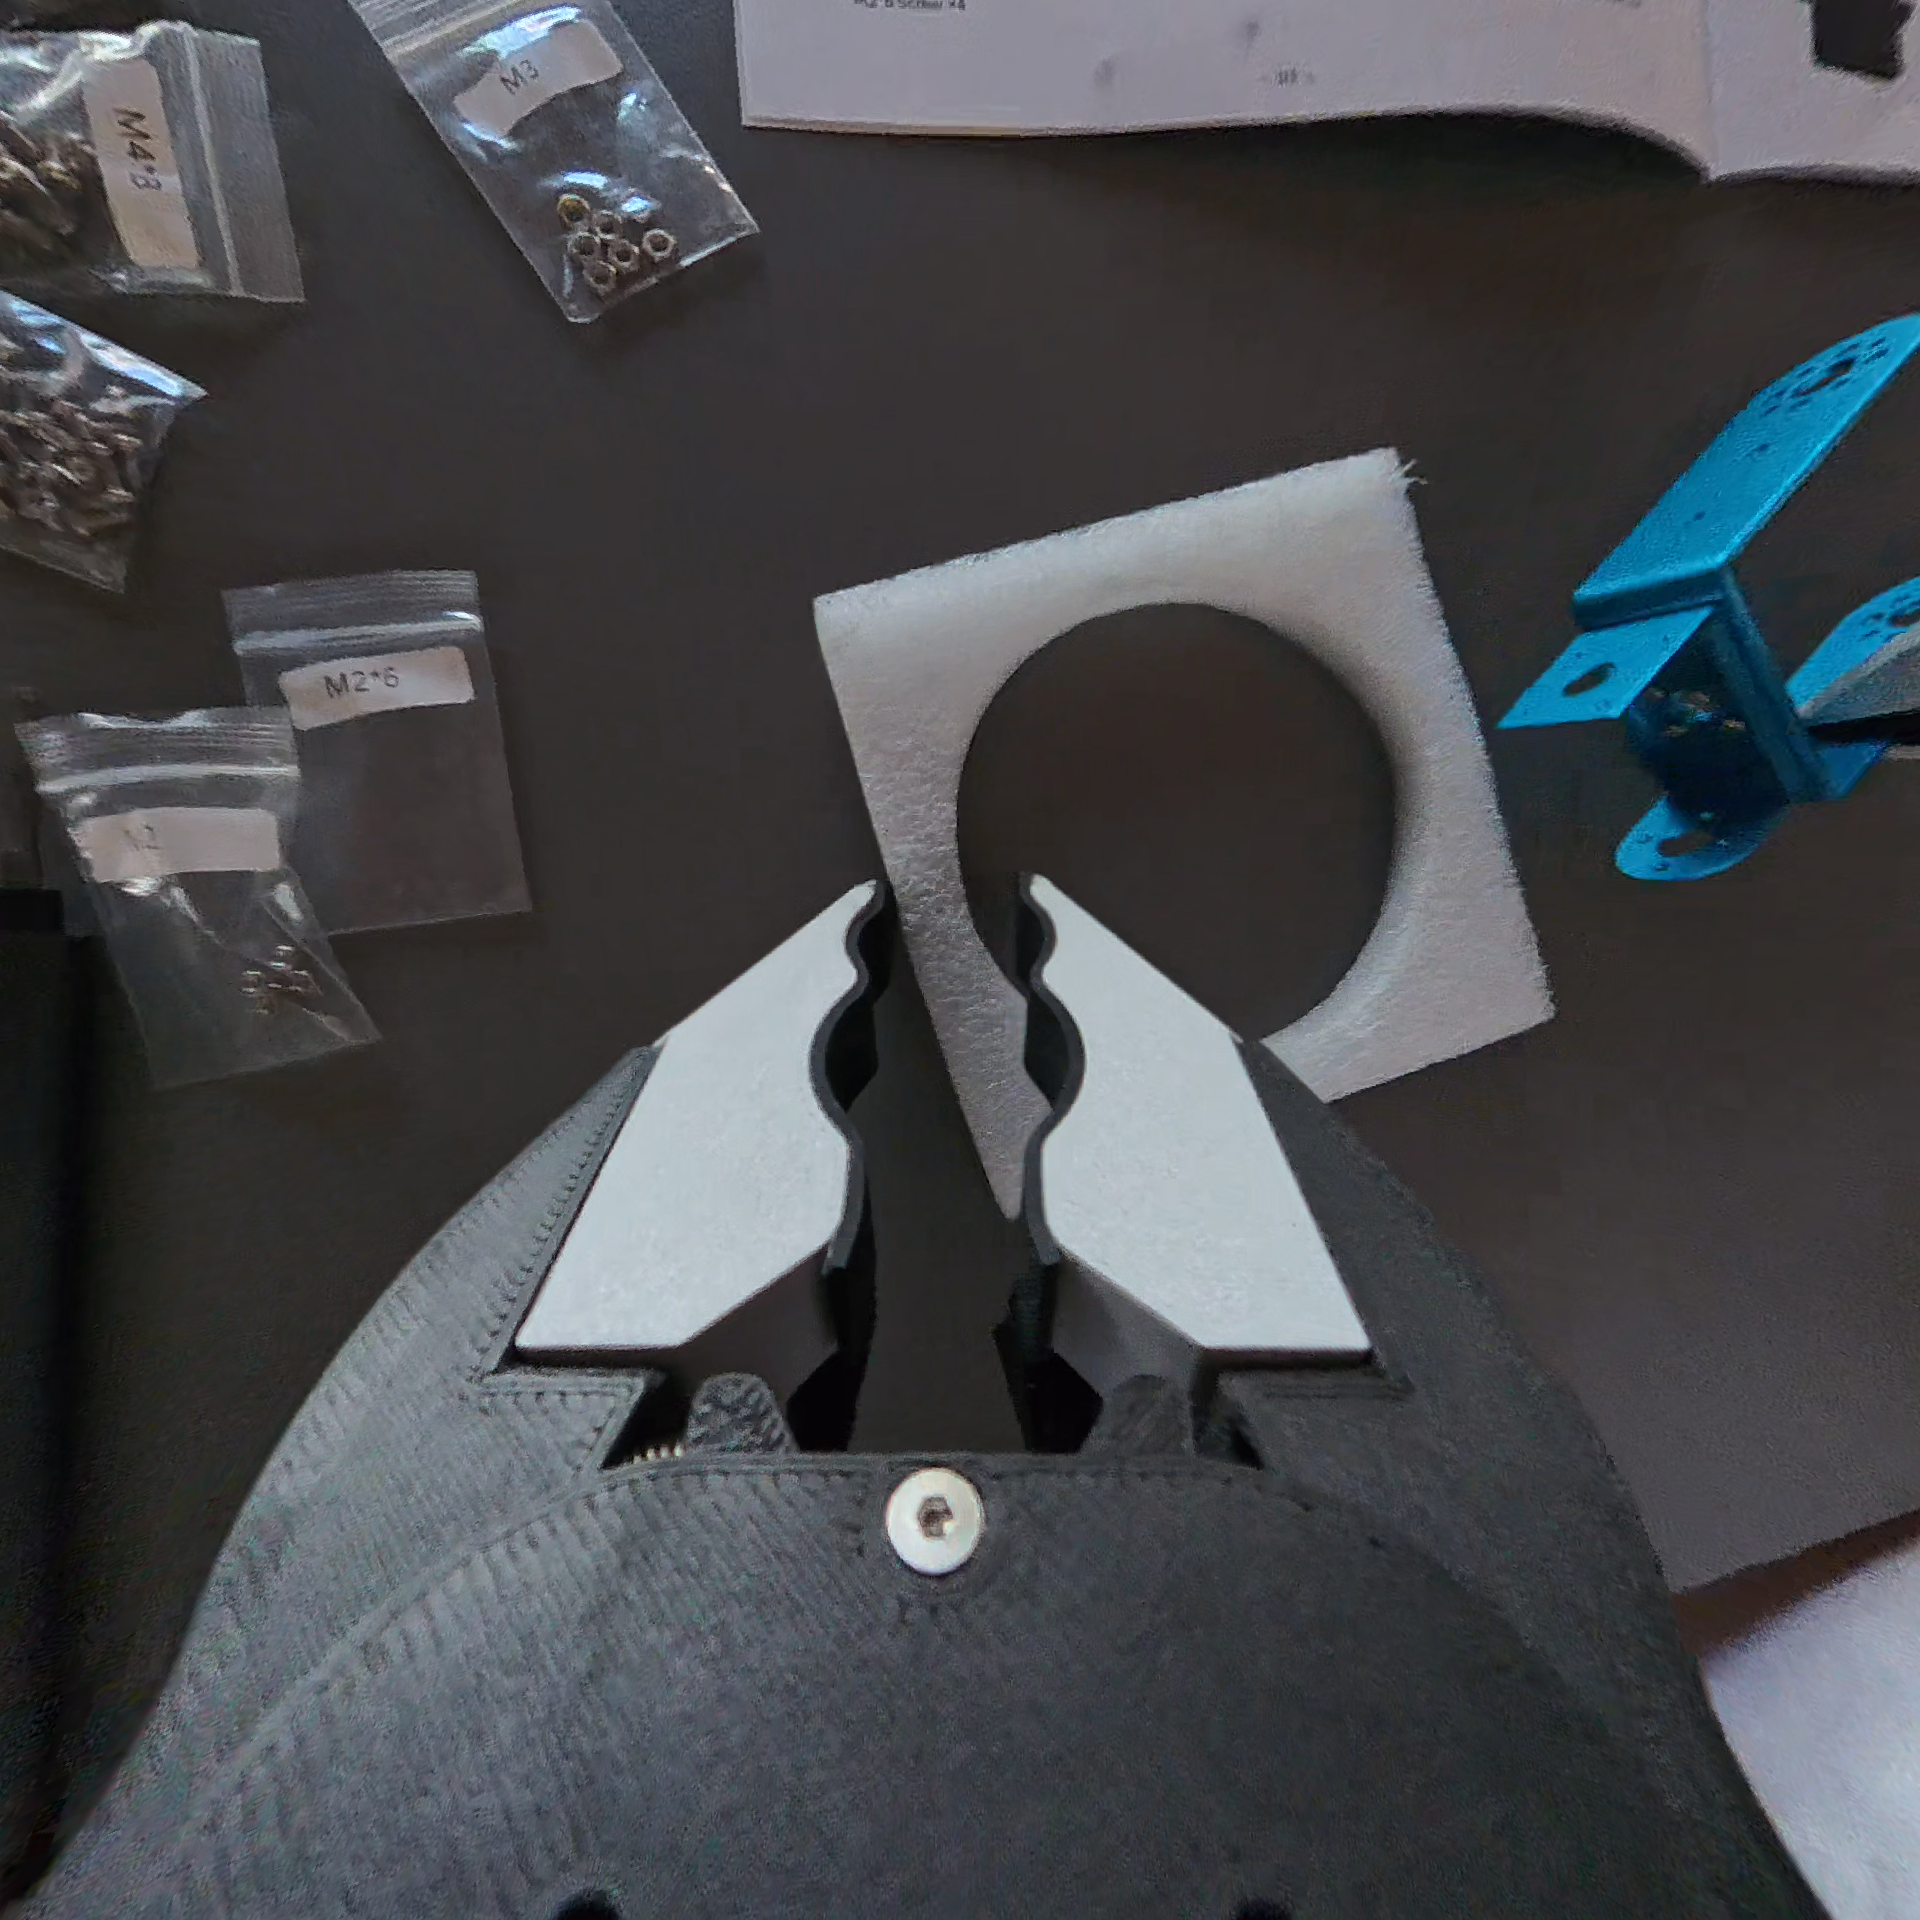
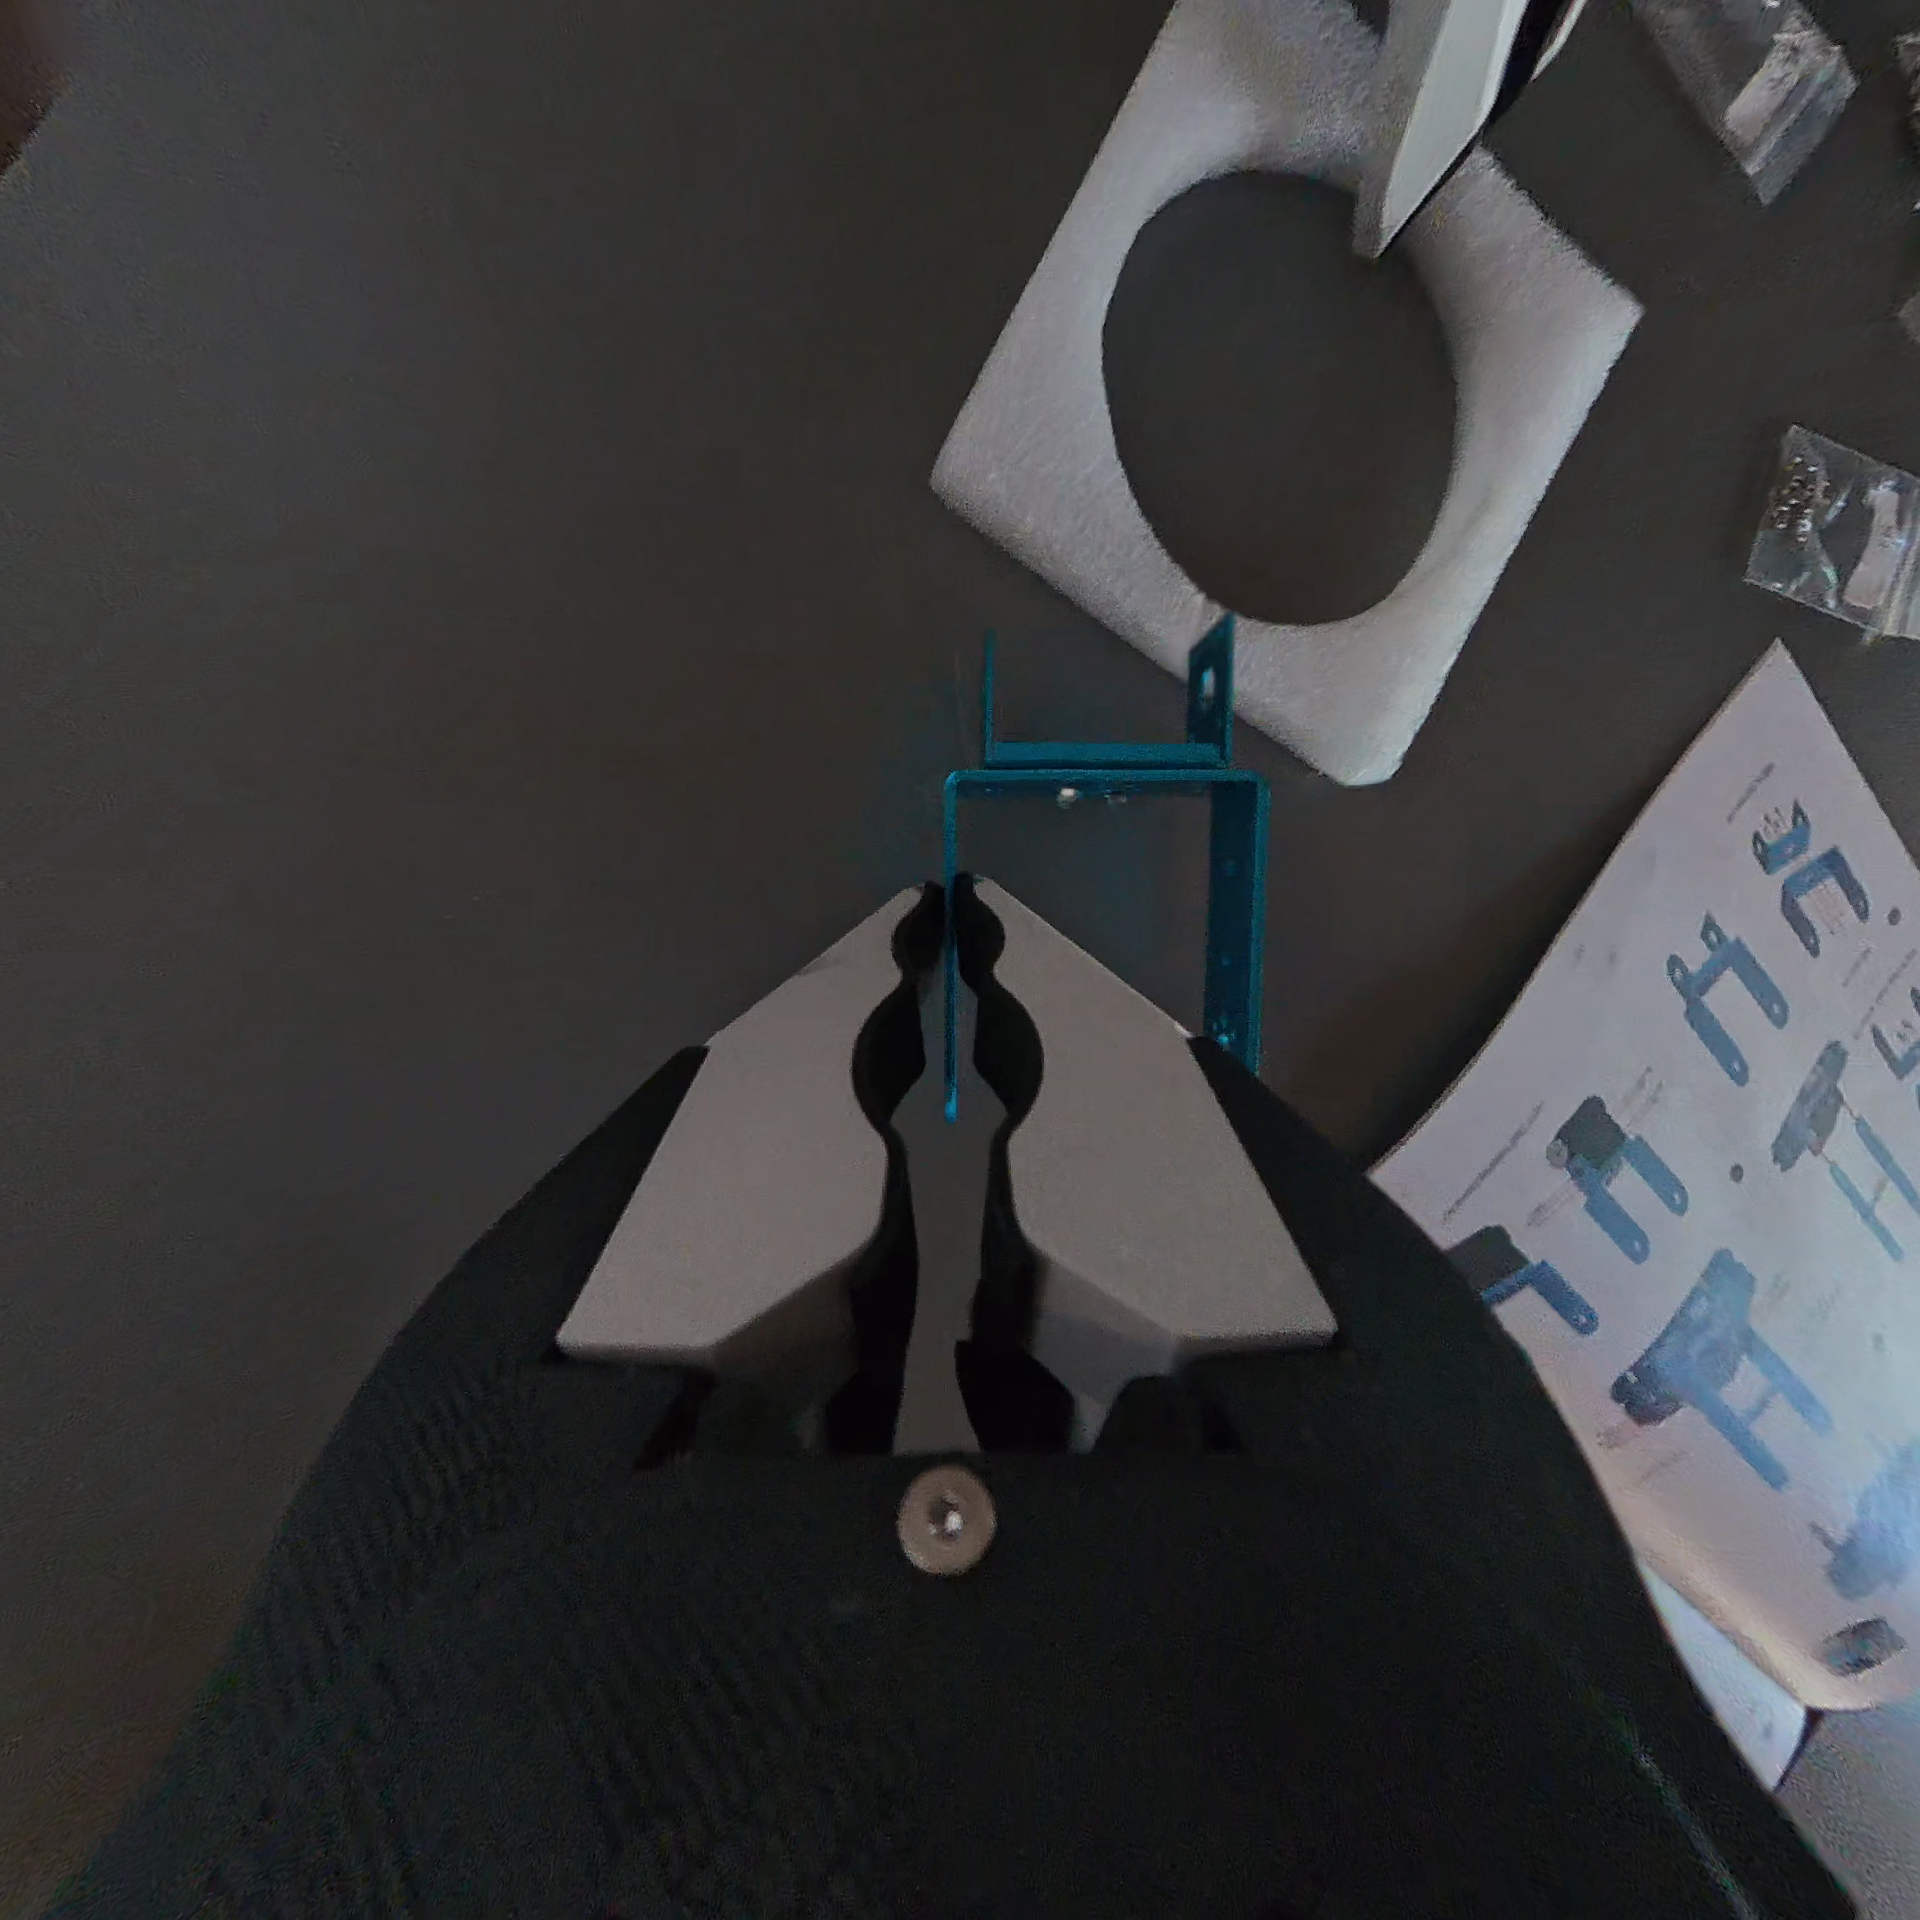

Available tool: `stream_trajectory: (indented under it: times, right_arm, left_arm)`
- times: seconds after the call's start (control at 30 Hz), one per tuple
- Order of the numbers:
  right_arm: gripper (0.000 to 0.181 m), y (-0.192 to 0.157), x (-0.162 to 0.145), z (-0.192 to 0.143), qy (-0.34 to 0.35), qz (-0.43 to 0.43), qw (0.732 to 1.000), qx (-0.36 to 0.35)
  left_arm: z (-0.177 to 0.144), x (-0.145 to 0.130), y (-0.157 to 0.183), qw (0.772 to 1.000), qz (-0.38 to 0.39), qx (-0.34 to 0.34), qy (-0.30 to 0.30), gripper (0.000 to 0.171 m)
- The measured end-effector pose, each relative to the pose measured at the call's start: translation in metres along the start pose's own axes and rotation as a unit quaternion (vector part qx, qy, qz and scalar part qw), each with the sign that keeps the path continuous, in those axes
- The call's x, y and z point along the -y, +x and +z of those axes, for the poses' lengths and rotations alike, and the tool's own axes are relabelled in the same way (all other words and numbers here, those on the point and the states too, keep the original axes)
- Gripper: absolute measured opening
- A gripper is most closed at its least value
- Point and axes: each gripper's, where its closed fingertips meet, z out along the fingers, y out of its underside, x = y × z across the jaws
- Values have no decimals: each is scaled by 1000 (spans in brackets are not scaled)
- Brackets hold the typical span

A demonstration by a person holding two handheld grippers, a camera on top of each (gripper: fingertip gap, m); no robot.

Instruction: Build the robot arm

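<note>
My left gripper (image 1: 951,888) is open, low over a dark table (image 1: 935,395). Its fingers straddle the left strip of a square white foam piece (image 1: 1403,727) with a round hole, and a gap shows between the right pad and the foam. The foam also shows in the right wrist view (image 2: 1039,447), with a left finger (image 2: 1423,156) over its far edge. My right gripper (image 2: 951,883) is shut on one thin side wall of a blue metal bracket assembly (image 2: 1236,883). In the left wrist view, the bracket (image 1: 1704,582) is at the right, above the table.
Several small clear bags of screws and nuts (image 1: 582,166) (image 1: 384,748) (image 1: 197,883) lie left of the foam. A printed instruction sheet lies along the far edge (image 1: 1195,73) and beside my right gripper (image 2: 1714,1247). One gripper's finger ends stand about 20 centimetres off the other's.
</note>
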Motion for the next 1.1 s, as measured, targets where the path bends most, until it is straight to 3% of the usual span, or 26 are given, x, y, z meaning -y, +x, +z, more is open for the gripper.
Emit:
stream_trajectory:
  times: [0.17, 0.37, 0.5, 0.8, 0.93, 1.03, 1.1]
  right_arm:
    - [1, 4, 15, -19, 7, 8, 999, -30]
    - [1, 42, 69, 16, 30, 39, 999, 0]
    - [1, 45, 77, 37, -1, 54, 998, 29]
    - [3, 50, 74, 50, -66, 78, 993, 54]
    - [26, 52, 67, 9, -6, 158, 987, -17]
    - [24, 19, 36, -51, 80, 219, 968, -95]
    - [24, -14, 3, -62, 79, 236, 965, -85]
  left_arm:
    - [-17, -2, -4, 999, -27, -31, 36, 40]
    - [-75, 26, -9, 967, -15, -171, 187, 48]
    - [-79, 18, -24, 971, 4, -167, 173, 47]
    - [-64, 13, -10, 966, 3, -208, 155, 43]
    - [-75, 11, -6, 962, -1, -223, 158, 45]
    - [-88, 4, -5, 962, 17, -214, 170, 43]
    - [-92, 1, -3, 962, 26, -204, 180, 43]
